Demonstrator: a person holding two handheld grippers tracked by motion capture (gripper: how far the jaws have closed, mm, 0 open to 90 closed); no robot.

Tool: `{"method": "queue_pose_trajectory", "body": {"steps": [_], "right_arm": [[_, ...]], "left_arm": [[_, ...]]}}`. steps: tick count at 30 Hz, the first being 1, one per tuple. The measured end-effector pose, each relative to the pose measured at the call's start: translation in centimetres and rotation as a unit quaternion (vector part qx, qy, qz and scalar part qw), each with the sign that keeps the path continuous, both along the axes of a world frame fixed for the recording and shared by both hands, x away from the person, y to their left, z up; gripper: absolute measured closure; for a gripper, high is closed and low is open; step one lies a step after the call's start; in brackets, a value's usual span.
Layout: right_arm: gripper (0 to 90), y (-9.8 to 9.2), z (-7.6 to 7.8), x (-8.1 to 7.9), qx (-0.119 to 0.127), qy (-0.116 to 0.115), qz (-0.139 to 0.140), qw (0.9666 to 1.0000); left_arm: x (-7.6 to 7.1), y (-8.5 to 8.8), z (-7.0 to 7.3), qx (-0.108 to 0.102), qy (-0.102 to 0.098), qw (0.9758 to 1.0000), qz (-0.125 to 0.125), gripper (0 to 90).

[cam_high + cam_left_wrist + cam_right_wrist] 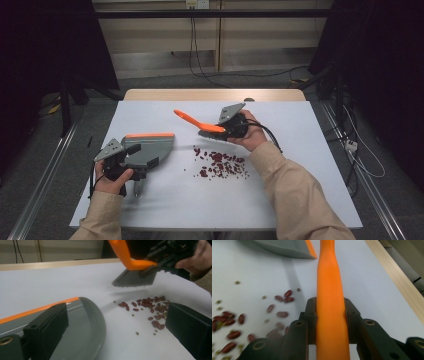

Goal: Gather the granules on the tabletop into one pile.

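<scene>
High view, centre: right gripper [226, 129] pinching brush [196, 122]; left gripper [131, 161] clamps dustpan [150, 146]. Left gripper view, upper right: bristles above beans [147, 307].

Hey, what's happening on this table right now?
A person is sweeping up spilled beans. The right gripper is clamped on an orange-handled brush with dark bristles, held above the scattered dark red beans on the white tabletop. The left gripper holds a grey dustpan with an orange edge beside the pile.
</scene>
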State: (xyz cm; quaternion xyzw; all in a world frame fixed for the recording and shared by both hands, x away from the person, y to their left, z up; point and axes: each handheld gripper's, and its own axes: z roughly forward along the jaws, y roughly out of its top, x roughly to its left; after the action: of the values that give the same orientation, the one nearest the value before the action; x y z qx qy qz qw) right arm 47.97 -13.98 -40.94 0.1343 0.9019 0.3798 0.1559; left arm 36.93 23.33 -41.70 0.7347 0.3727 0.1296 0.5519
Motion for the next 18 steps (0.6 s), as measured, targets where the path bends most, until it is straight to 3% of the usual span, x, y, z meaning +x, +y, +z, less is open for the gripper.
{"method": "queue_pose_trajectory", "body": {"steps": [6,7,12,18], "right_arm": [[71.0,2.9,-1.8,1.6,-0.017,0.008,0.020,0.9996],[71.0,3.1,-2.0,1.5,-0.008,0.017,0.031,0.9994],[70.8,3.5,-1.9,0.3,-0.031,0.012,0.060,0.9977],[70.7,2.7,-1.8,-2.0,-0.032,0.016,0.087,0.9956]], "left_arm": [[0.0,0.3,0.0,-0.004,0.000,1.0000,0.004,4.7],[0.0,0.4,0.0,-0.002,-0.001,1.0000,0.004,4.7],[-0.1,0.5,0.1,-0.004,-0.001,1.0000,0.005,4.7],[-0.1,0.7,0.0,-0.001,-0.001,1.0000,0.004,4.7]]}}
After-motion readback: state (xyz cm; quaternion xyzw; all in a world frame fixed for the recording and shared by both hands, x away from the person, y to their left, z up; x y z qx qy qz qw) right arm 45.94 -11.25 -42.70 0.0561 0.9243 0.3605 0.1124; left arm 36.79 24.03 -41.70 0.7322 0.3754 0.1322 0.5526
